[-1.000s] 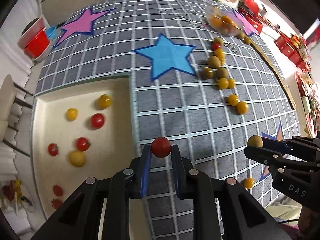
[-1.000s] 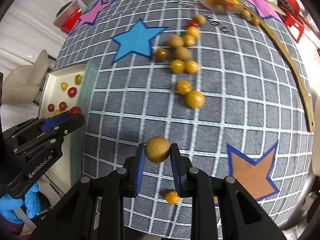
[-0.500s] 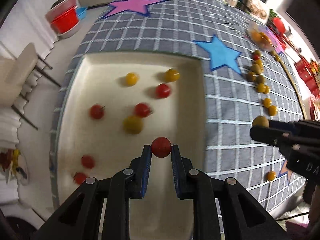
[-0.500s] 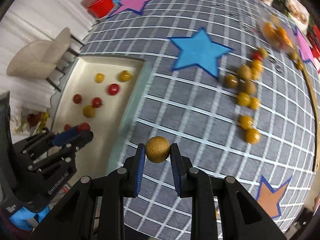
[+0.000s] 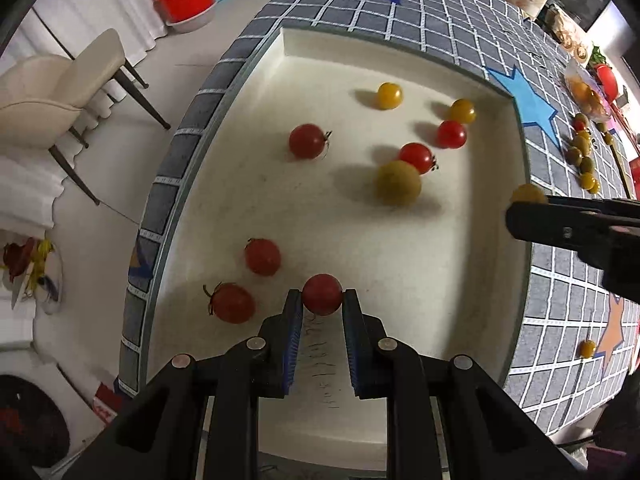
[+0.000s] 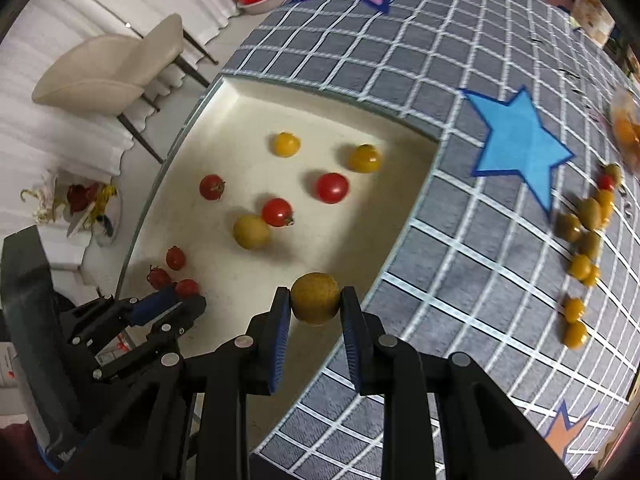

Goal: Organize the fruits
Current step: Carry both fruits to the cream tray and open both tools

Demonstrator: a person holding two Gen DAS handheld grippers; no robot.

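Both grippers have swung over the tray [image 5: 400, 288], left gripper [image 5: 322, 300] pinching a tomato [image 5: 322, 294], right gripper [image 6: 315, 300] a brown fruit [image 6: 315, 298]; many fruits [image 6: 580, 240] await sorting.

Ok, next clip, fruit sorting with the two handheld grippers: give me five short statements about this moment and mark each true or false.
1. The left gripper is shut on a red tomato. True.
2. The right gripper is empty. False: it is shut on a brownish-yellow fruit.
3. The cream tray holds only red fruit. False: yellow ones lie in it too, such as the yellow tomato near its far wall.
4. Loose fruit lies on the checked cloth past the blue star. True.
5. The left gripper hangs over the cloth, away from the tray. False: the tray floor is under it.
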